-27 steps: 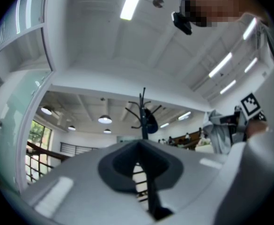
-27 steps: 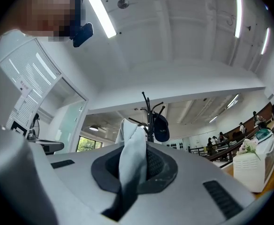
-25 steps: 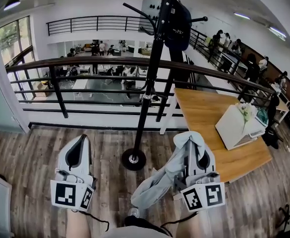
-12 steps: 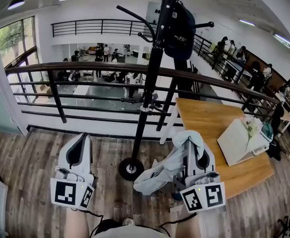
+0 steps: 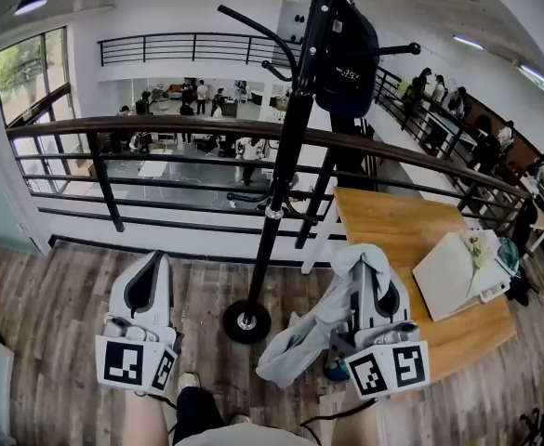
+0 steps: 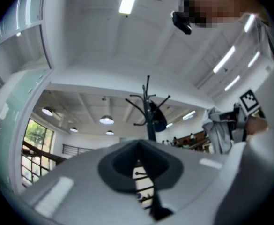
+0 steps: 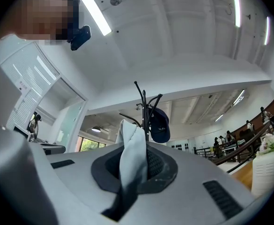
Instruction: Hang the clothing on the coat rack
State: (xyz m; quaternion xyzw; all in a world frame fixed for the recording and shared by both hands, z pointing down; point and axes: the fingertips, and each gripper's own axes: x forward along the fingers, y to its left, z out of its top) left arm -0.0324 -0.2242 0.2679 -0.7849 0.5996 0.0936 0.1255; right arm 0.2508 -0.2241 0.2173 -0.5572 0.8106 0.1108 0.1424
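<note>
The black coat rack (image 5: 284, 147) stands on the wood floor ahead of me, its round base (image 5: 245, 322) between my two grippers. A dark blue cap (image 5: 347, 46) hangs on one of its upper hooks. My right gripper (image 5: 365, 262) is shut on a light grey-blue garment (image 5: 301, 340), which drapes down to the left of it. In the right gripper view the garment (image 7: 132, 149) sticks up between the jaws, with the coat rack (image 7: 144, 102) and cap (image 7: 159, 125) behind. My left gripper (image 5: 150, 266) is shut and holds nothing, left of the base.
A dark railing (image 5: 160, 124) runs behind the rack, over a lower floor. A wooden table (image 5: 392, 230) at the right carries a white box (image 5: 453, 272) with flowers. People stand far off along the right balcony. A shoe (image 5: 187, 383) shows below.
The rack and its base have come a little nearer and lower in view as the person steps forward. Both grippers stay as they were, the right still shut on the garment.
</note>
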